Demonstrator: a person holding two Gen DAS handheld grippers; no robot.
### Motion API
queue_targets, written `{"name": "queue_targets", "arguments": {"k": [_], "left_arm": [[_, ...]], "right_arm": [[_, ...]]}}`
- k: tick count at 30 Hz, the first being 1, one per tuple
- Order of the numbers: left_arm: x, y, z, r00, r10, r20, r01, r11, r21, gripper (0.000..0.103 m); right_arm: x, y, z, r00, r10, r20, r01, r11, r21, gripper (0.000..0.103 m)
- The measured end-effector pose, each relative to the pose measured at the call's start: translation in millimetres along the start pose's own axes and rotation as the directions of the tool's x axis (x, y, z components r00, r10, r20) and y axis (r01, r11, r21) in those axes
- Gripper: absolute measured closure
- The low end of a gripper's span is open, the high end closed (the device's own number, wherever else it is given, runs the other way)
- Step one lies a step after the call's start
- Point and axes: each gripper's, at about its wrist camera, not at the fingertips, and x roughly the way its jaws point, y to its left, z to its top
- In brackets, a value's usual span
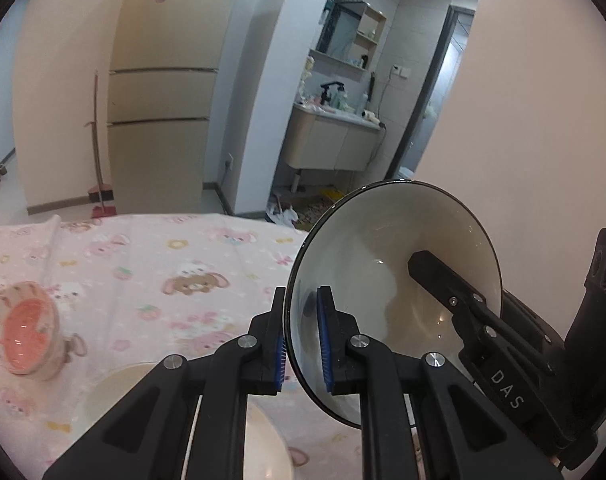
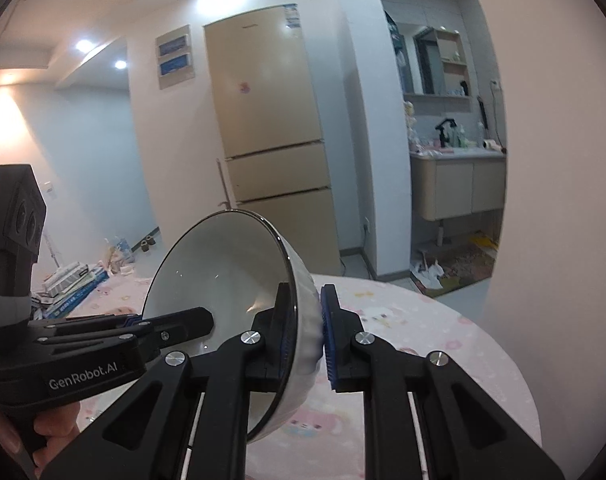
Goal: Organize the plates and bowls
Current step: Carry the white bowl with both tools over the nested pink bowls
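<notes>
Above a counter (image 1: 151, 248) draped in pink cartoon-print cloth, two sets of blue-padded fingers clench opposite sides of one glossy, dark-rimmed, pale ceramic bowl (image 1: 395, 280). Each pair pinches the thin wall with one pad inside and one outside: the left gripper (image 1: 301, 340) on the near rim in its own view, the right gripper (image 2: 305, 340) across from it. Both are closed almost fully, nothing but the bowl's wall between the pads. Held tipped on its side and clear of the cloth, the bowl appears shared between two hands to steady a slick, wide vessel, probably while it is carried toward a stack. Below the left fingers sits a cream round plate (image 1: 115, 392); farther left lies a small pink-lined striped bowl (image 1: 29, 328), tilted. A tall beige refrigerator (image 2: 271, 136) stands beyond.
</notes>
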Motion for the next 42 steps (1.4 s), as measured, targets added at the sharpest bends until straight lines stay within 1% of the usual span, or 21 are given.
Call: {"name": "queue_targets", "arguments": {"k": [2, 5, 10, 12, 16, 18, 22, 25, 30, 34, 37, 42], "left_arm": [[-18.8, 13.1, 6.1, 1.0, 0.021, 0.01, -0.021, 1.0, -0.013, 0.088], [-47.5, 32.2, 11.3, 0.997, 0.069, 0.029, -0.069, 0.998, 0.0, 0.088], [-87.2, 72.2, 16.3, 0.991, 0.117, 0.07, -0.114, 0.993, -0.037, 0.088], [-102.9, 89.4, 17.9, 0.985, 0.147, 0.09, -0.142, 0.988, -0.052, 0.088], [-129.6, 119.7, 22.3, 0.973, 0.198, 0.119, -0.189, 0.979, -0.083, 0.088], [-143.1, 134.6, 23.6, 0.964, 0.23, 0.136, -0.218, 0.971, -0.095, 0.088], [-158.2, 161.3, 29.8, 0.949, 0.275, 0.151, -0.259, 0.959, -0.119, 0.088], [-164.4, 181.1, 31.3, 0.948, 0.278, 0.153, -0.256, 0.955, -0.15, 0.088], [-168.4, 200.3, 25.7, 0.946, 0.287, 0.15, -0.262, 0.95, -0.168, 0.088], [-159.4, 212.9, 24.1, 0.946, 0.298, 0.125, -0.275, 0.946, -0.174, 0.088], [-150.4, 221.8, 25.2, 0.95, 0.298, 0.095, -0.278, 0.943, -0.182, 0.088], [-138.9, 226.5, 24.2, 0.953, 0.298, 0.048, -0.288, 0.945, -0.158, 0.088]], "right_arm": [[-1.4, 19.1, 6.3, 1.0, 0.023, 0.014, -0.023, 1.0, -0.02, 0.089], [-1.2, 49.4, 14.2, 0.998, 0.063, 0.031, -0.061, 0.997, -0.039, 0.089], [2.7, 98.9, 21.4, 0.991, 0.12, 0.061, -0.117, 0.992, -0.056, 0.09], [6.5, 117.9, 24.1, 0.989, 0.138, 0.059, -0.134, 0.989, -0.068, 0.09], [17.0, 153.3, 31.0, 0.979, 0.197, 0.048, -0.194, 0.978, -0.071, 0.09], [22.0, 168.3, 33.3, 0.973, 0.224, 0.049, -0.22, 0.973, -0.069, 0.09], [31.7, 195.2, 35.3, 0.966, 0.252, 0.058, -0.249, 0.967, -0.047, 0.09], [40.3, 208.0, 35.5, 0.959, 0.281, 0.045, -0.28, 0.96, -0.019, 0.09], [55.1, 218.0, 30.8, 0.946, 0.324, 0.022, -0.325, 0.946, 0.02, 0.09], [64.3, 227.5, 20.3, 0.947, 0.32, -0.002, -0.32, 0.947, 0.021, 0.09], [75.8, 232.4, 16.3, 0.951, 0.305, -0.043, -0.305, 0.952, 0.016, 0.09], [89.9, 225.1, 7.9, 0.943, 0.324, -0.081, -0.319, 0.945, 0.07, 0.09]]}}
